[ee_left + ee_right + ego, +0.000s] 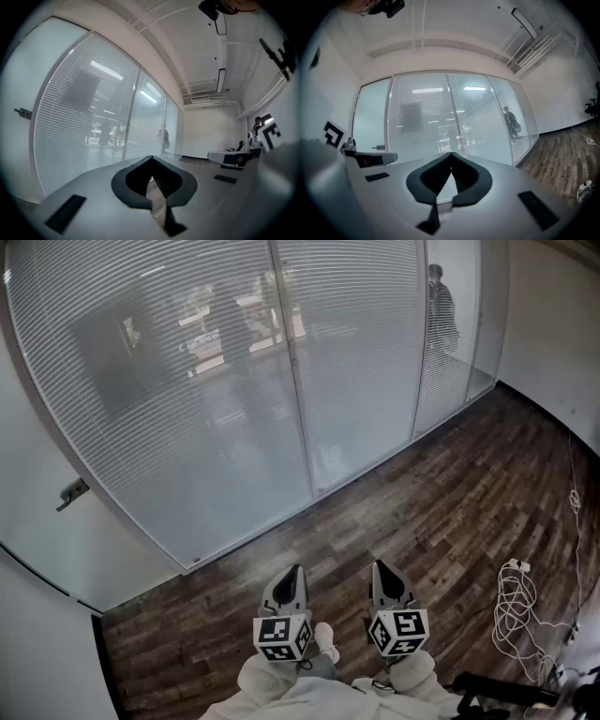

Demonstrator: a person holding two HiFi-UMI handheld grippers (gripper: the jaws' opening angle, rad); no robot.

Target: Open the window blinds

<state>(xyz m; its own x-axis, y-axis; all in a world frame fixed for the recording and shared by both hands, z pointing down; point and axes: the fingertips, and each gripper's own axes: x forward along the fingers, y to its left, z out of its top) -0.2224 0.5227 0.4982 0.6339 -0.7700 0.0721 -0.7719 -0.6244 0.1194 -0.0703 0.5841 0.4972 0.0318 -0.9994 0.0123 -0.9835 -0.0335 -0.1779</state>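
Head view: I read the left hand-held gripper [298, 570] and the right hand-held gripper [377, 565] side by side at the bottom centre of the frame. Both are level and point toward the glazed wall. Each carries its marker cube [281, 636] at the rear, next to my white sleeves [267, 681].

Left gripper view: the jaw tips of the left hand-held gripper [151, 158] meet at the apex. It is closed, with nothing between the pads. I see only floor through the gap below the tips.

Right gripper view: the right hand-held gripper [451, 153] is also fully closed and empty, tips touching.

Task item: the window blinds [187, 381] hang lowered across the curved row of glass panels [361, 437] ahead. The horizontal slats cover each pane from top to bottom. Both hand-held grippers are well apart from them, with a strip of wooden floor [422, 512] between. The blinds fill the middle of the left gripper view [89, 117] and of the right gripper view [422, 117].

Surroundings:
- A door handle [71, 492] sits on the plain panel left of the blinds.
- A person [441, 306] stands on the far side of the glass at the upper right.
- A white cable [516, 601] lies coiled on the floor at the right.
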